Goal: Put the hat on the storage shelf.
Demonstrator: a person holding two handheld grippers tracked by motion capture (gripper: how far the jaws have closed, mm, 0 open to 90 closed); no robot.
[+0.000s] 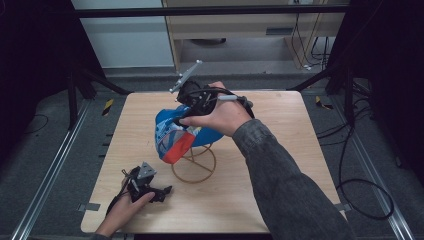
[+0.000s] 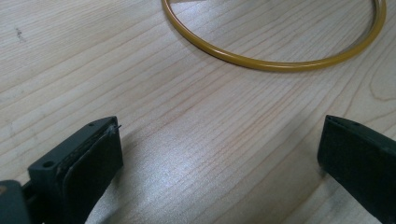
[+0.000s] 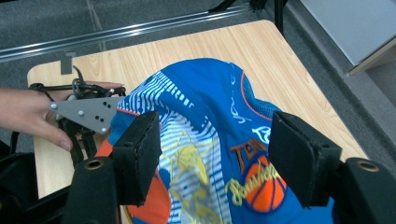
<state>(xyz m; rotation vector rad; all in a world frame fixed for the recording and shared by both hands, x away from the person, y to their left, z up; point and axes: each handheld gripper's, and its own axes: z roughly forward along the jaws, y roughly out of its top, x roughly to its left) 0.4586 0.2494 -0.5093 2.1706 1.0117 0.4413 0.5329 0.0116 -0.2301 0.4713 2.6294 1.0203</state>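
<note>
A blue cap point(image 1: 175, 135) with an orange brim and a basketball print sits draped over a yellow wire stand point(image 1: 194, 167) in the middle of the table. My right gripper point(image 1: 181, 116) hovers at the cap's top. In the right gripper view its jaws point(image 3: 215, 154) stand apart over the cap point(image 3: 219, 116), and the pads do not press the fabric. My left gripper point(image 1: 165, 192) rests on the table at the front left, a short way from the stand. Its jaws point(image 2: 219, 154) are wide open over bare wood, with the stand's base ring point(image 2: 280, 60) ahead of them.
The wooden table point(image 1: 280, 165) has bare room on its right half and along the back. Metal rails, dark frame legs and loose cables lie on the floor around it. The left hand with its gripper point(image 3: 84, 116) lies beyond the cap in the right gripper view.
</note>
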